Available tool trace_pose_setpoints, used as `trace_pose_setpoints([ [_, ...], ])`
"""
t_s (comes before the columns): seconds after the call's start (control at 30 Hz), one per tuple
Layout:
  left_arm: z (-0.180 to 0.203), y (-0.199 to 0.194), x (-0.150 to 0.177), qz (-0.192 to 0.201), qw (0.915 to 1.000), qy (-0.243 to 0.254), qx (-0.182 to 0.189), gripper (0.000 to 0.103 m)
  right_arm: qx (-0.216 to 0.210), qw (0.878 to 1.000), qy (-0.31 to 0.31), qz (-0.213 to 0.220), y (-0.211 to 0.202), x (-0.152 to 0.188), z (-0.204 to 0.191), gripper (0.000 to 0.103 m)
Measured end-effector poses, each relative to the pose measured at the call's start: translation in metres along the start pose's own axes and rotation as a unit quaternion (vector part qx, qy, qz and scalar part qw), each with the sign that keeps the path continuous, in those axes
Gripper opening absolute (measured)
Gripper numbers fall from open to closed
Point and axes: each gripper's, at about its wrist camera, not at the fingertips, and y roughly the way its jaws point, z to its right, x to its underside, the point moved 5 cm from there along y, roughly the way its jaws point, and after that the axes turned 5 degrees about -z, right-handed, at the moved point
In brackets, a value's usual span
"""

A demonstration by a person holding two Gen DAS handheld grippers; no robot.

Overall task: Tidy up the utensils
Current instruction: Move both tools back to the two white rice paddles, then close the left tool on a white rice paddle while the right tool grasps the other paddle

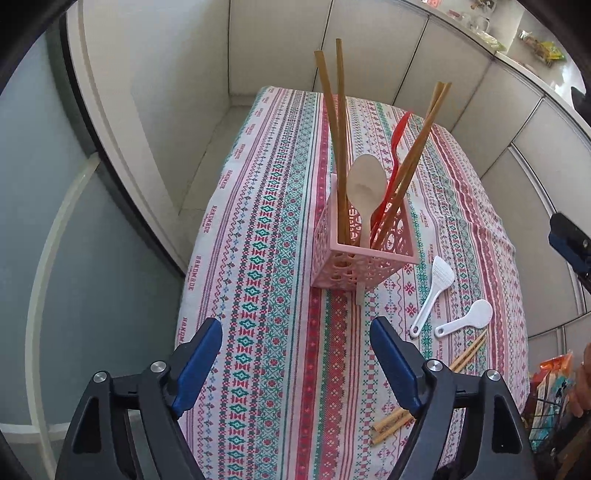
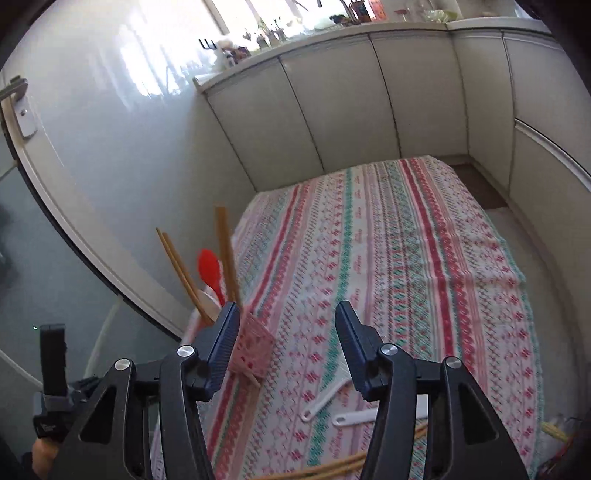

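A: So, where do the utensils stand on the counter (image 1: pixel 280 258)?

B: Most are upright in the pink lattice holder (image 1: pixel 364 258), which sits on the striped patterned cloth (image 1: pixel 258 184). Two pairs of wooden chopsticks (image 1: pixel 340 140) lean out of it, with a cream spoon (image 1: pixel 365 184) and a red utensil (image 1: pixel 397 147) between them.

A: And what lies loose?

B: To the right of the holder, in the left wrist view, a white rice paddle (image 1: pixel 436 291) and a white scoop (image 1: pixel 469 317) lie flat, just beside each other. Nearer the camera, more chopsticks (image 1: pixel 469 356) lie on the cloth, partly hidden behind the left gripper's finger.

A: What about the left gripper (image 1: pixel 295 363)?

B: Spread wide, its blue pads (image 1: pixel 201 363) well apart with only cloth showing between them. It hangs short of the holder and touches nothing.

A: The right gripper (image 2: pixel 286 347)?

B: Also spread, though less widely, and empty. In its own view the holder sits just behind its left finger, and the handles of the paddle and scoop show low between its fingers. That picture is blurred, so the fine detail is lost.

A: Anything beyond the counter?

B: White cabinet doors (image 1: pixel 369 48) wrap around it, and a cluttered ledge (image 2: pixel 332 26) runs above them under a bright window.
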Motion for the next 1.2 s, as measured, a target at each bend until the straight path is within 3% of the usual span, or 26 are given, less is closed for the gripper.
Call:
trace_pose_setpoints([
  [0.17, 0.012, 0.0, 0.01, 0.0, 1.0, 0.005, 0.004, 0.085, 0.028, 0.997, 0.045, -0.054, -0.004, 0.026, 0.036, 0.061],
  [0.27, 0.026, 0.011, 0.019, -0.021, 0.9994, 0.017, 0.02, 0.086, 0.047, 0.993, 0.07, -0.087, -0.002, 0.042, 0.055, 0.063],
  [0.4, 0.048, 0.028, 0.029, -0.05, 0.9973, 0.052, 0.013, 0.086, 0.056, 0.986, 0.089, -0.129, -0.001, 0.057, 0.075, 0.064],
  [0.67, 0.094, 0.048, 0.037, -0.068, 0.9906, 0.118, 0.011, 0.086, 0.088, 0.974, 0.125, -0.166, -0.001, 0.073, 0.125, 0.067],
  [0.87, 0.131, 0.077, 0.045, -0.1, 0.983, 0.151, 0.029, 0.086, 0.072, 0.965, 0.158, -0.195, 0.005, 0.087, 0.152, 0.068],
  [1.0, 0.161, 0.089, 0.042, -0.089, 0.9783, 0.179, 0.054, 0.083, 0.087, 0.96, 0.161, -0.213, 0.013, 0.095, 0.167, 0.068],
  [1.07, 0.177, 0.093, 0.037, -0.07, 0.9738, 0.204, 0.072, 0.075, 0.089, 0.958, 0.165, -0.217, 0.015, 0.097, 0.173, 0.068],
  [1.2, 0.192, 0.109, 0.02, -0.036, 0.9711, 0.23, 0.051, 0.067, 0.083, 0.956, 0.172, -0.222, 0.021, 0.097, 0.177, 0.068],
])
